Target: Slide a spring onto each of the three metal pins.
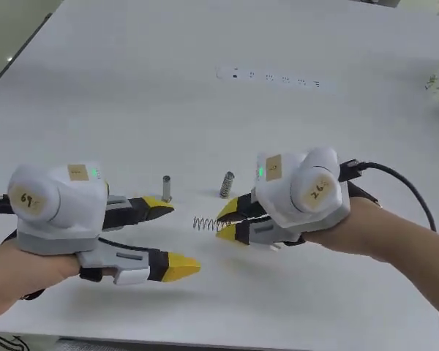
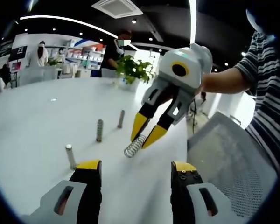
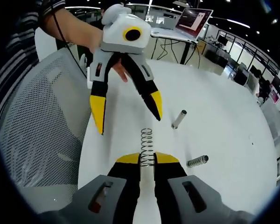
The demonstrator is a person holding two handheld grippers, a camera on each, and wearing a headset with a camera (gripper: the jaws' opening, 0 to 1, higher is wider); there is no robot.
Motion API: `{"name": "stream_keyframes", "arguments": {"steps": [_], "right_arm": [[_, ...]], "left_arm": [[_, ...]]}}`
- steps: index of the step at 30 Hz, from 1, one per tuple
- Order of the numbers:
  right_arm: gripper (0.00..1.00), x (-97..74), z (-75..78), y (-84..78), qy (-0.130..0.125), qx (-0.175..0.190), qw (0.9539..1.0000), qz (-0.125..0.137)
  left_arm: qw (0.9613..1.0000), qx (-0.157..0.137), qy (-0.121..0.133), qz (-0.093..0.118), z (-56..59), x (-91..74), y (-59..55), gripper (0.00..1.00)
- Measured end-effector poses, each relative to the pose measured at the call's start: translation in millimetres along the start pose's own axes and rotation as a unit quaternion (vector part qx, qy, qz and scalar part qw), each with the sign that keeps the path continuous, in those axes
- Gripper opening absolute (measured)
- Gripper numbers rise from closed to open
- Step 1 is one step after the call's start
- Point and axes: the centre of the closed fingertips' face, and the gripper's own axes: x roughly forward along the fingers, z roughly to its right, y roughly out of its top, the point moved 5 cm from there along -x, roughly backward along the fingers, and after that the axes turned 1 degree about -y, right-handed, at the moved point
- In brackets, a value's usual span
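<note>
A white desk (image 1: 132, 88) carries everything, with a power strip (image 1: 278, 77) lying far back on it. The left claw (image 1: 172, 240) hangs low over the near side, its jaws spread wide with nothing between them. The right claw (image 1: 227, 221) faces it, jaws pinched shut on one end of a spring (image 1: 203, 223) that pokes out past the yellow tips toward the left claw. Just behind the two claws stand a bare pin (image 1: 166, 188) and a spring-wrapped pin (image 1: 227, 184), apart from each other; the left gripper view shows a third pin (image 2: 121, 119) further along the same row
</note>
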Motion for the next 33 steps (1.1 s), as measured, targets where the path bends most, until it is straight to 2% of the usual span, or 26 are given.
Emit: {"name": "stream_keyframes", "arguments": {"steps": [10,17,19,22,29,33], "right_arm": [[0.07,-3.5,1.0,2.0,-0.002,-0.005,1.0,0.005],[0.07,-7.1,-0.6,4.3,-0.004,-0.011,0.9999,0.01],[0.07,-8.0,-0.9,4.3,-0.003,-0.012,0.9999,0.009],[0.07,-9.6,-2.1,5.6,0.0,-0.014,0.9998,0.013],[0.07,-11.5,-3.1,8.0,0.003,-0.017,0.9997,0.016],[0.07,-12.9,-2.8,8.5,0.002,-0.013,0.9997,0.022]], "left_arm": [[0.9998,0.005,-0.01,0.017,-4.8,10.1,13.0,0.36],[0.9995,0.009,-0.027,0.013,-1.7,15.1,13.8,0.23],[0.9994,0.009,-0.029,0.019,-1.1,15.8,15.6,0.19],[0.9992,0.009,-0.032,0.021,-0.1,16.6,16.6,0.18],[0.9987,0.016,-0.04,0.027,2.1,17.0,20.0,0.06],[0.9982,0.028,-0.044,0.029,3.2,16.2,21.8,0.05]]}}
